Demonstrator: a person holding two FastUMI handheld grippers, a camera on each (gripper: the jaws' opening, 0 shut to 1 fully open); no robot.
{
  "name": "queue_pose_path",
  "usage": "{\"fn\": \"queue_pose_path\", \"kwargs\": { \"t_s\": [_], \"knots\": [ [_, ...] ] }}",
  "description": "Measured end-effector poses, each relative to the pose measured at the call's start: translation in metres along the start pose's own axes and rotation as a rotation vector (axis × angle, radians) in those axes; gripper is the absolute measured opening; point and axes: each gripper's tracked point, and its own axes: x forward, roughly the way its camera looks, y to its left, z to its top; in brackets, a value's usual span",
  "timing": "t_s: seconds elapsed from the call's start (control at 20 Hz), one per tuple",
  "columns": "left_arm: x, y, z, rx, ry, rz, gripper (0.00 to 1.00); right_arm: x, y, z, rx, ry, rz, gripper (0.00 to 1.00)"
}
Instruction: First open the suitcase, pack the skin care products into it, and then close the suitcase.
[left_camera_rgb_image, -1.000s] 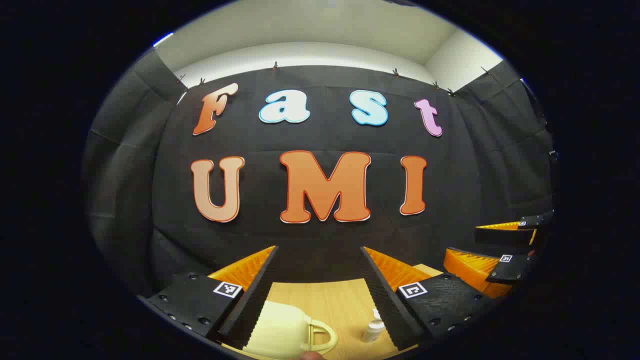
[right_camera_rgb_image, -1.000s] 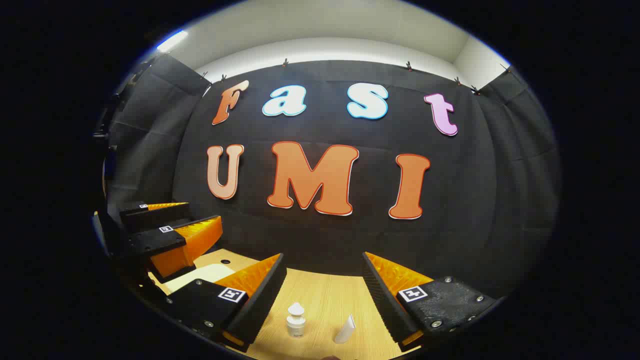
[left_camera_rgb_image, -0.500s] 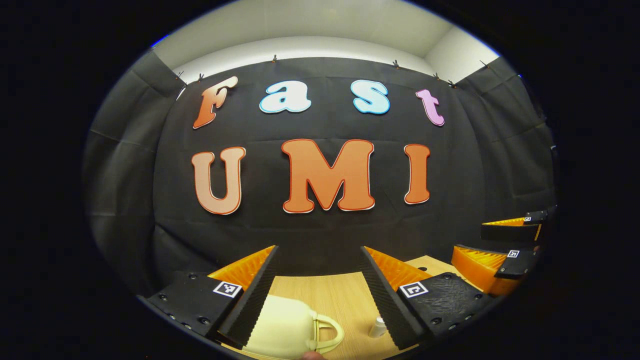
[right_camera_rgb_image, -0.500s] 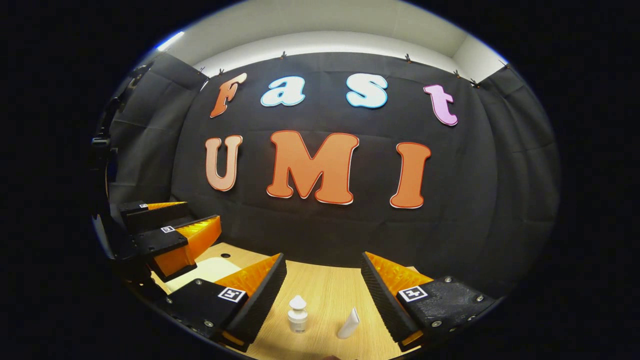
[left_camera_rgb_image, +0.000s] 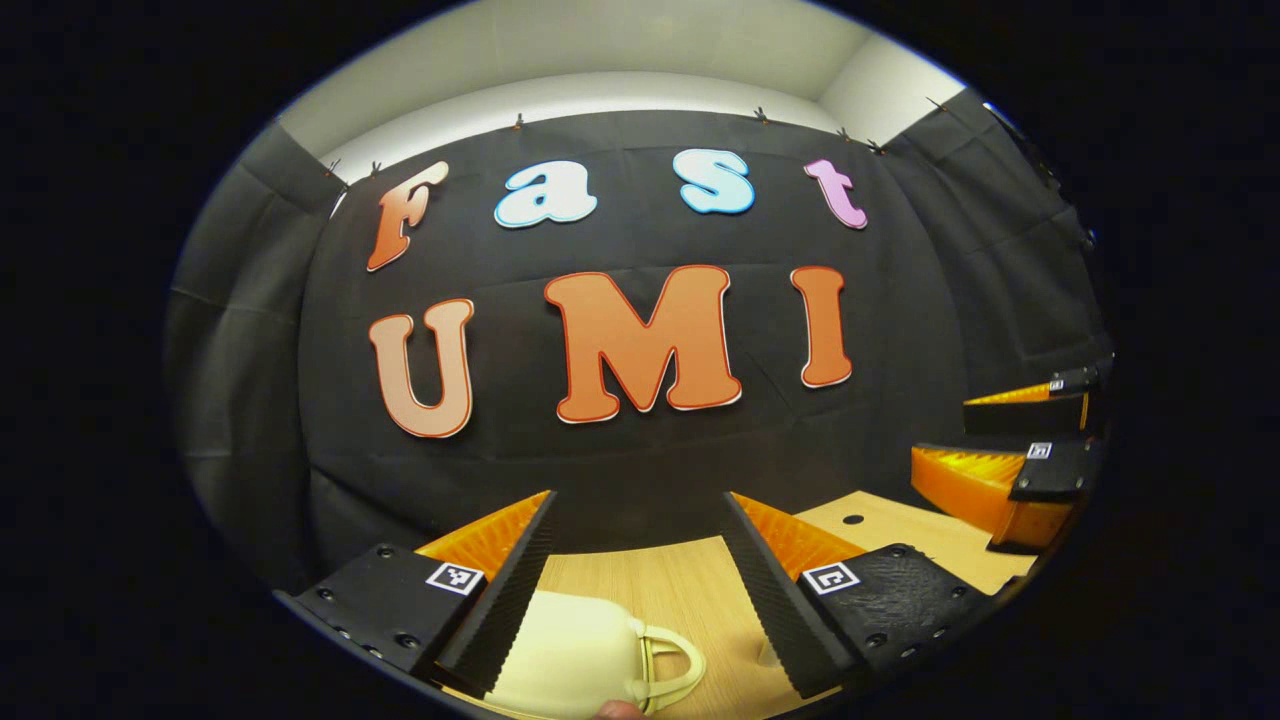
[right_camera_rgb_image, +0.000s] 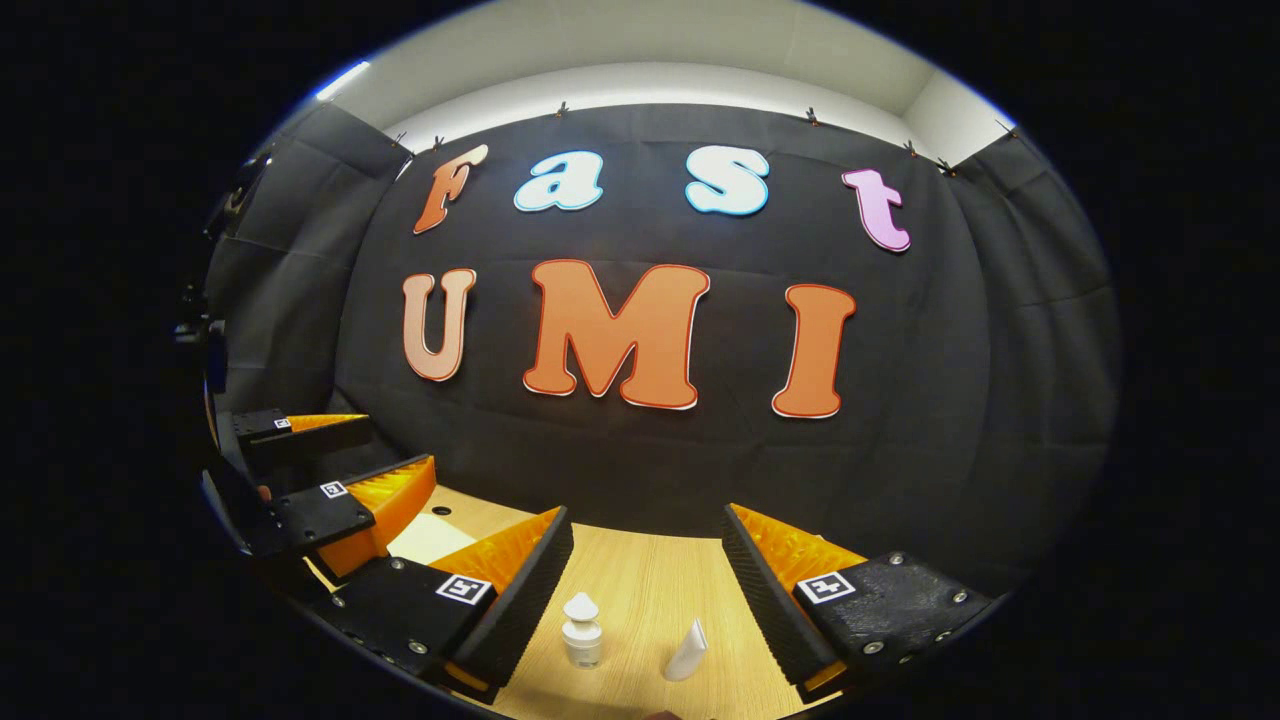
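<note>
A cream suitcase (left_camera_rgb_image: 575, 655) with a looped handle (left_camera_rgb_image: 672, 665) lies on the wooden table (left_camera_rgb_image: 680, 585), low between my left gripper's fingers and partly hidden by the left finger. My left gripper (left_camera_rgb_image: 638, 505) is open above it, holding nothing. In the right gripper view a small white pump bottle (right_camera_rgb_image: 581, 632) and a white tube (right_camera_rgb_image: 688, 652) stand on the table (right_camera_rgb_image: 650, 585). They are below my right gripper (right_camera_rgb_image: 645, 520), which is open and apart from both. A pale corner of the suitcase (right_camera_rgb_image: 428, 538) shows beside the left gripper (right_camera_rgb_image: 335, 480).
The black cloth wall rises just behind the table's far edge. In the left gripper view the right gripper (left_camera_rgb_image: 1010, 465) hangs at the far right above the table, near a small hole (left_camera_rgb_image: 853, 519) in the tabletop. A person's fingertip (left_camera_rgb_image: 618, 711) peeks in at the bottom.
The left gripper's view has tipped down and swung; more of the suitcase shows and the small bottle has slid behind its right finger. The right gripper has barely shifted. Both stay open.
</note>
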Motion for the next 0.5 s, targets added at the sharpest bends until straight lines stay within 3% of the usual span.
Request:
{"fn": "queue_pose_path", "kwargs": {
  "t_s": [0.5],
  "knots": [
    [0.009, -0.026, -0.080, 0.242, 0.129, -0.066, 0.99, -0.004, -0.043, 0.001, -0.031, 0.010, -0.084, 0.95]
  ]
}}
